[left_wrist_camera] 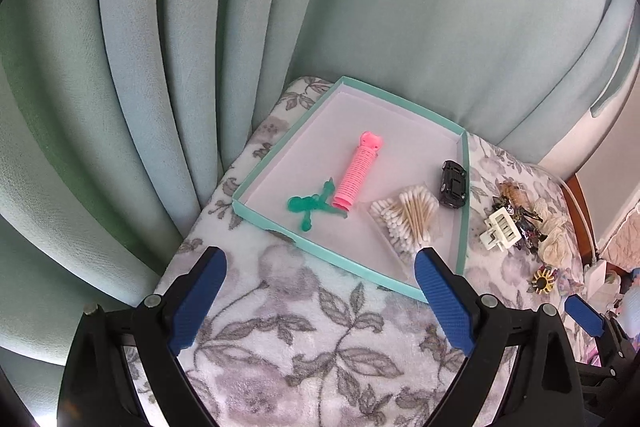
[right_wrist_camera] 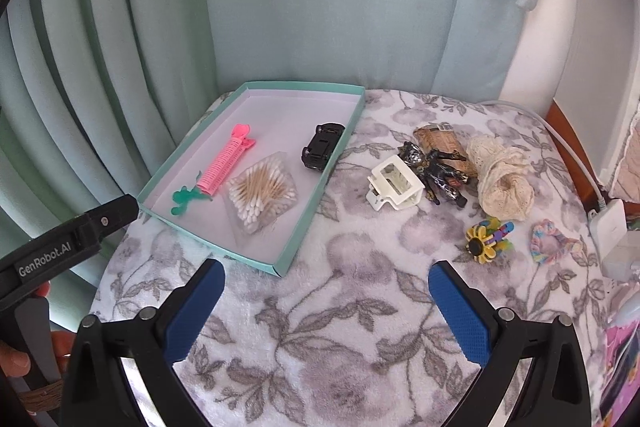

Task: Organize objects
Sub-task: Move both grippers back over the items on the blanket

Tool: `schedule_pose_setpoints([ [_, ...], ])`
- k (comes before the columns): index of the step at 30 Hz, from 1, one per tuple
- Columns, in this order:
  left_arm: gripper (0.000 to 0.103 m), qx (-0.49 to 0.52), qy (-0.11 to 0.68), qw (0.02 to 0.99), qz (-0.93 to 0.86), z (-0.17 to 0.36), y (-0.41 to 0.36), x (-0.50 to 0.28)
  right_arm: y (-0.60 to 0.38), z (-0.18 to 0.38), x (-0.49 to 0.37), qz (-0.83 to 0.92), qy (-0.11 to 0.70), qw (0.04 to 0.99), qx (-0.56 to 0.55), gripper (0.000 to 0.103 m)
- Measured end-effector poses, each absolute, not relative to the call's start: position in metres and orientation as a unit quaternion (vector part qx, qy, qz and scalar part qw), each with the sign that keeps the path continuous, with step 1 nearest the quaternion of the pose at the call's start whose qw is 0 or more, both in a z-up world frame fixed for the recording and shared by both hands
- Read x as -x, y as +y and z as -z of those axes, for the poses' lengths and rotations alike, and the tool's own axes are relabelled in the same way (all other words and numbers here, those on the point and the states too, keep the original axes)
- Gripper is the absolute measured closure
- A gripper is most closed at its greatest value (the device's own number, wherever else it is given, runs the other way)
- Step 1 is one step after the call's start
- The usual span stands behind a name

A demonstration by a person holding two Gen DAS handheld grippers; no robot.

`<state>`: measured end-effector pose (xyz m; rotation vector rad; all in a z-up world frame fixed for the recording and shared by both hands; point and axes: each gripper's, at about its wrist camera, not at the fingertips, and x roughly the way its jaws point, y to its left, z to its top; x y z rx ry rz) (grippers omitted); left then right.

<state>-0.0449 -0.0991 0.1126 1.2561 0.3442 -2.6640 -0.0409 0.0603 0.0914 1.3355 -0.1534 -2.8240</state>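
Observation:
A shallow teal box lies on the floral blanket. In it are a pink hair roller, a green plastic piece, a bag of cotton swabs and a black toy car. To its right lie a white claw clip, a dark toy figure, a cream lace roll, a sunflower clip and a pastel scrunchie. My left gripper hangs open before the box. My right gripper is open over bare blanket.
Pale green curtains hang close behind the blanket-covered surface. A white charger and cable lie at the right edge, beside a wooden frame. A hand holds the left gripper's body at the lower left of the right wrist view.

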Motion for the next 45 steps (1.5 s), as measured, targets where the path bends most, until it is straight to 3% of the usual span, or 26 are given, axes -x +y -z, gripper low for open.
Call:
schedule_pose_setpoints([
  [45, 0.008, -0.481, 0.057, -0.085, 0.871, -0.075, 0.078, 0.116, 0.262, -0.045, 0.028, 0.88, -0.143, -0.154, -0.426, 0.0],
])
